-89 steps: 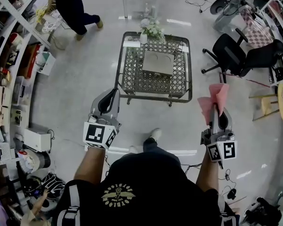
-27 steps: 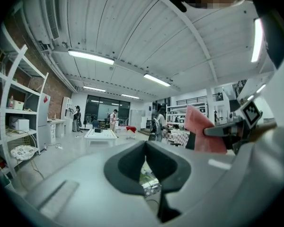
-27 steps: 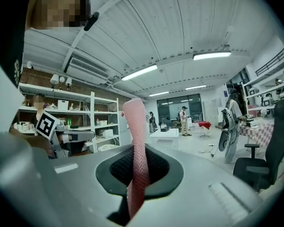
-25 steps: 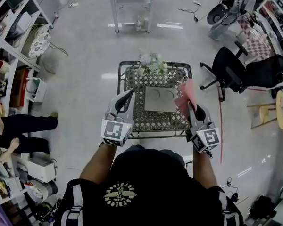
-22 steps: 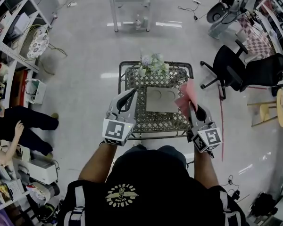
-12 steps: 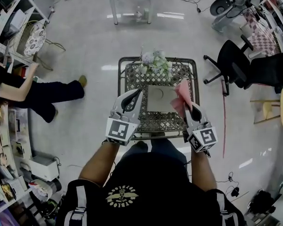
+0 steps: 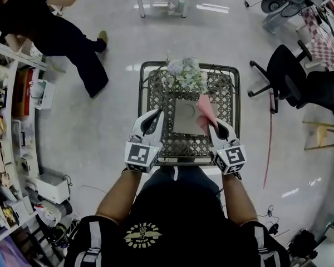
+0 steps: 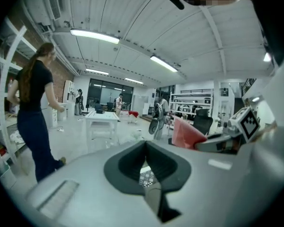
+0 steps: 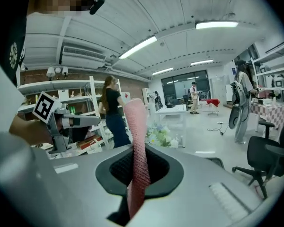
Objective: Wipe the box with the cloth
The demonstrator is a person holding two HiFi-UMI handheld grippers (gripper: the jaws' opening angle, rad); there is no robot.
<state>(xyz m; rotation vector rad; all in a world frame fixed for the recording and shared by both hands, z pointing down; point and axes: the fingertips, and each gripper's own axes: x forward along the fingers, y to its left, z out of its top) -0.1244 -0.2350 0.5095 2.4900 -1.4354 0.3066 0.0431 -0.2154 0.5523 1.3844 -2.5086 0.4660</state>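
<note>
**Status: wiping not begun**

Left of the box point(image 7: 182, 118), my left gripper point(image 7: 154, 115) is closed, empty. At the box's right edge, my right gripper point(image 7: 212, 124) clamps the cloth point(image 7: 205, 113), contact unclear. By my judgement, all wiping remains.

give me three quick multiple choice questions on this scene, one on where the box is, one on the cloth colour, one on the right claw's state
1. Where is the box?
A. on the floor
B. on the table
C. on a chair

2. What colour is the cloth?
A. pink
B. blue
C. green

3. The right claw is:
A. open, empty
B. shut, empty
C. shut on the cloth

Answers:
1 B, the box lies flat on the table's lattice top.
2 A, the cloth shows pink in the head view and the right gripper view.
3 C, the cloth stands up from between the closed jaws.
</note>
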